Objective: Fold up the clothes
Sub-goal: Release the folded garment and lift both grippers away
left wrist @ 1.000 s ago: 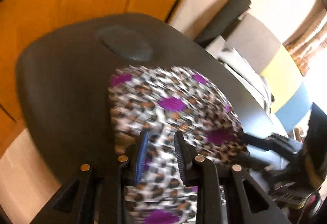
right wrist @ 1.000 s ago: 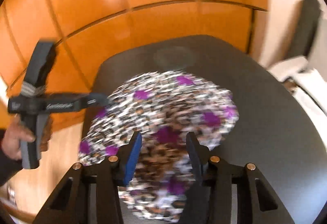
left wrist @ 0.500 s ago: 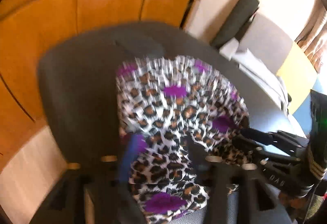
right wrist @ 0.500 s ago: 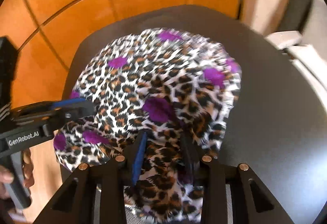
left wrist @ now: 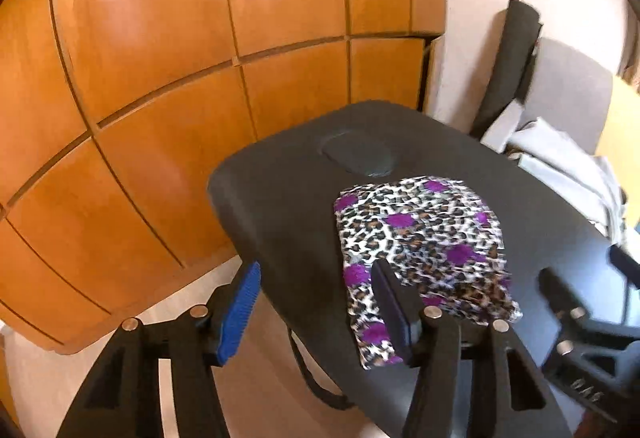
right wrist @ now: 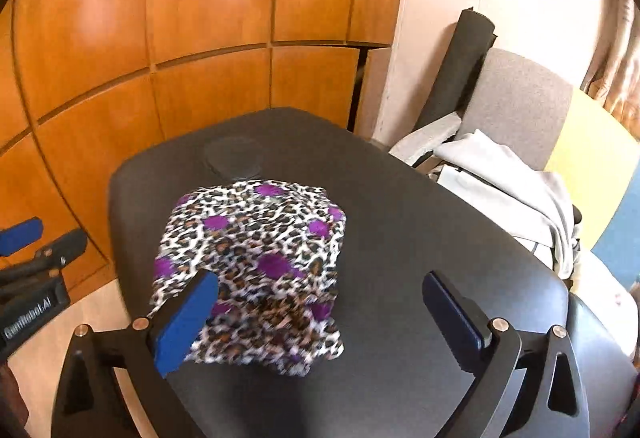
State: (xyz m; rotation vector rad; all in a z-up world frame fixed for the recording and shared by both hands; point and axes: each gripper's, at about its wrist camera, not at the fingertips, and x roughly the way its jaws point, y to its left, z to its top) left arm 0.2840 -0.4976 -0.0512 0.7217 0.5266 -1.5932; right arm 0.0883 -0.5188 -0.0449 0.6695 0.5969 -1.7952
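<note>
A leopard-print garment with purple spots (left wrist: pixel 420 242) (right wrist: pixel 256 262) lies folded in a compact pile on the black padded table (left wrist: pixel 288 206) (right wrist: pixel 400 222). My left gripper (left wrist: pixel 316 302) hangs open above the table's left edge, its right finger over the garment's near left corner. Over the garment's near edge my right gripper (right wrist: pixel 320 314) is open wide, with nothing between its fingers. The left gripper (right wrist: pixel 32 266) shows at the left margin of the right wrist view; the right gripper (left wrist: pixel 580 322) shows at the right of the left wrist view.
Orange wooden panels (left wrist: pixel 200 38) stand behind the table. A round recess (right wrist: pixel 234 158) sits at the table's far end. At the right are a grey chair (right wrist: pixel 516 98) with pale cloth (right wrist: pixel 512 190) on it and a black roll (right wrist: pixel 456 70) against the wall.
Both grippers were shut on the garment; they have opened and drawn back and up. The garment now lies released on the table.
</note>
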